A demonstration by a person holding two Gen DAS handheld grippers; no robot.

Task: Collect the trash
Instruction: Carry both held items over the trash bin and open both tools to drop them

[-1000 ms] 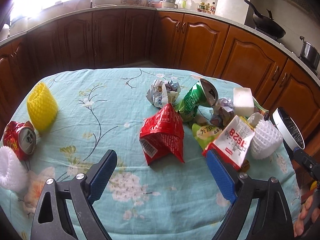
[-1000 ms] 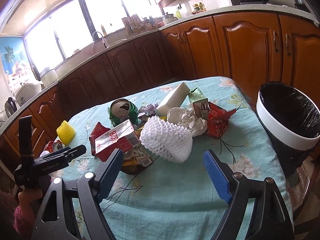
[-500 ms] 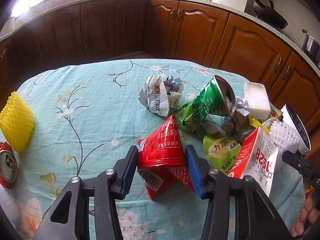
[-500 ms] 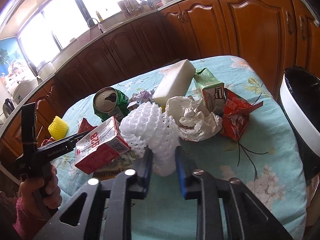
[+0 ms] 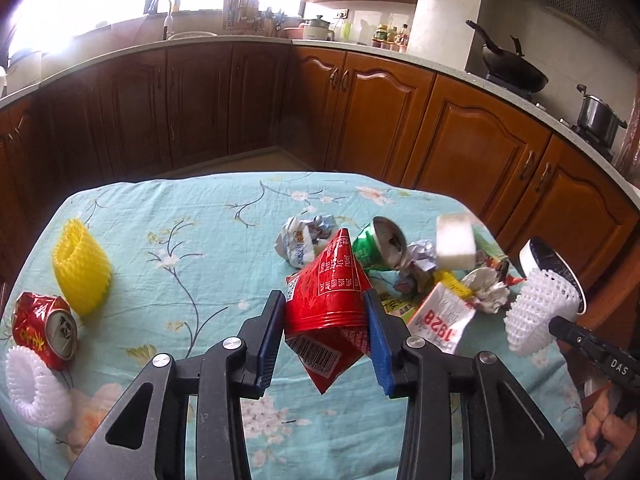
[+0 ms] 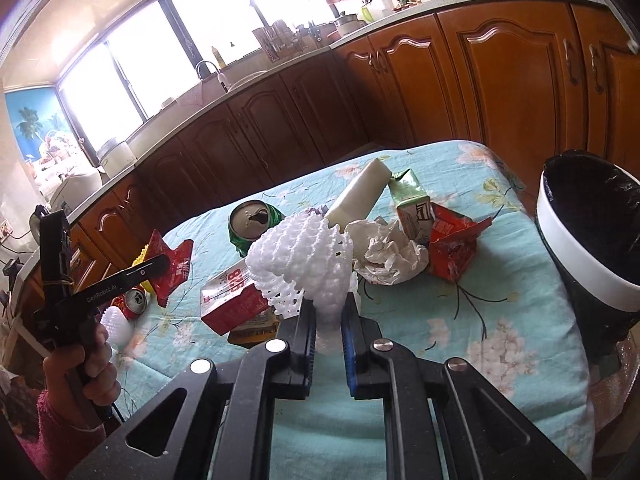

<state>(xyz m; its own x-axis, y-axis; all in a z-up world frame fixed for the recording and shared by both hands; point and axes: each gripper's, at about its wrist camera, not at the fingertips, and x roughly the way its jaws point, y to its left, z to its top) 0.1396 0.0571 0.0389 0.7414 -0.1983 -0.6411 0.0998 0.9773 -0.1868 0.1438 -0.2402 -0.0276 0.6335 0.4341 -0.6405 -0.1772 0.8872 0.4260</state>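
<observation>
Worktop [image 5: 168, 216] under a teal cloth, litter heaped toward the black-lined bin [image 6: 580, 280] at its edge. Just clamped and raised off that cloth: red packet [image 5: 324, 304] between left gripper [image 5: 325, 316] fingers, white foam net [image 6: 304, 264] pinched narrow in right gripper [image 6: 329, 320]. Both likely ready for the bin.
</observation>
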